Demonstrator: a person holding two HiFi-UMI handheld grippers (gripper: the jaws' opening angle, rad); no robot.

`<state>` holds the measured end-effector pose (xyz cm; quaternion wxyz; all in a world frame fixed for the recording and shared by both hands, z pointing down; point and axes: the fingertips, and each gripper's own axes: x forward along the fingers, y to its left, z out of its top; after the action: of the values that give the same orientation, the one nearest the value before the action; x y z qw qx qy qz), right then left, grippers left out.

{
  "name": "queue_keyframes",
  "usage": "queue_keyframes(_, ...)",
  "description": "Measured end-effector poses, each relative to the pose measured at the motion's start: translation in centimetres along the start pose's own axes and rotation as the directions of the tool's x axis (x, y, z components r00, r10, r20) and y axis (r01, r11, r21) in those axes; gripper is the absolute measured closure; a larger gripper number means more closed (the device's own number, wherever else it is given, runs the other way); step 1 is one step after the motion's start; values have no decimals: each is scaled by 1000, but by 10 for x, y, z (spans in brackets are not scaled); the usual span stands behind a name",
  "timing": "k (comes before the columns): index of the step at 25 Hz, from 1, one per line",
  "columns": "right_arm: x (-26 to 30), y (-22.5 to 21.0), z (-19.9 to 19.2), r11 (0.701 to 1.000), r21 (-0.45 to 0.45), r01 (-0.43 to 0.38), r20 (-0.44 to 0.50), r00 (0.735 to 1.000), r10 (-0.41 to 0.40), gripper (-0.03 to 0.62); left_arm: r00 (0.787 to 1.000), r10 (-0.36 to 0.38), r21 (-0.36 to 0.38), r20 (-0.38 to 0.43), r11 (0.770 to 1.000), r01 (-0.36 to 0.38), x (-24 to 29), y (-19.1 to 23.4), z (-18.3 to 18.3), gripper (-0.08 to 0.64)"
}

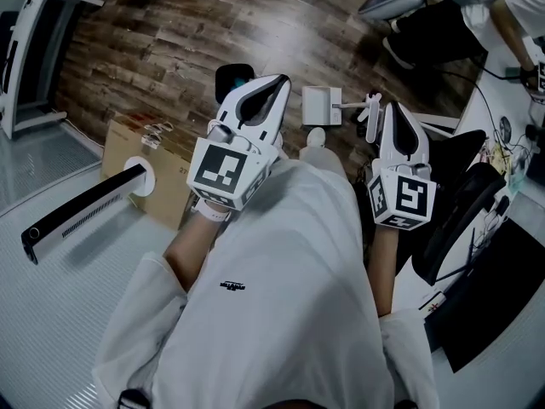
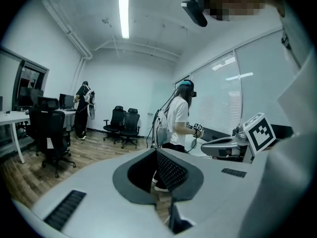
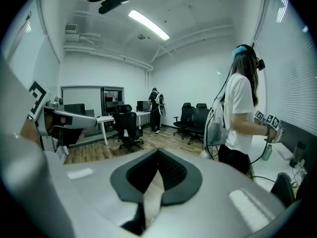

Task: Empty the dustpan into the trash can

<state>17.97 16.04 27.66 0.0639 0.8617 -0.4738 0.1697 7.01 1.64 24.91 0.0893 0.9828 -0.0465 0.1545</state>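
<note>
Dustpan (image 1: 321, 106) on wood floor (image 1: 170, 41), handle pointing right; left hand-held gripper (image 1: 271, 89), right hand-held gripper (image 1: 397, 111), both closed, empty

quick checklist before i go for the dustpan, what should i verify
1. Left tool empty: ok, jaws together on nothing.
2. Right tool empty: ok, jaws together on nothing.
3. Jaws open for a grasp: not ok, both shut.
4. Dustpan in sight: ok, on the wood floor ahead, untouched.
5. Trash can found: cannot tell; a dark container left of the dustpan may be it.
6. Dustpan contents: cannot tell, too small.
</note>
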Motion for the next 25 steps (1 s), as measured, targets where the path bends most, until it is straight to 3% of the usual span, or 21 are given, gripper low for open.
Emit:
queue_keyframes(8, -4, 6, 21, 998, -7, -61, 47, 997, 61, 579, 999, -10, -1, 31, 1000, 10, -4, -5, 12, 554)
queue_keyframes(18, -1, 11, 15, 993, -42, -112, 46, 992, 114, 580, 998, -39, 89, 51, 995, 34, 0, -11, 33, 553)
queue_keyframes(25, -10, 43, 16, 983, -89, -160, 40, 986, 164, 580, 997, -36, 53, 72, 998, 32, -15, -4, 33, 553)
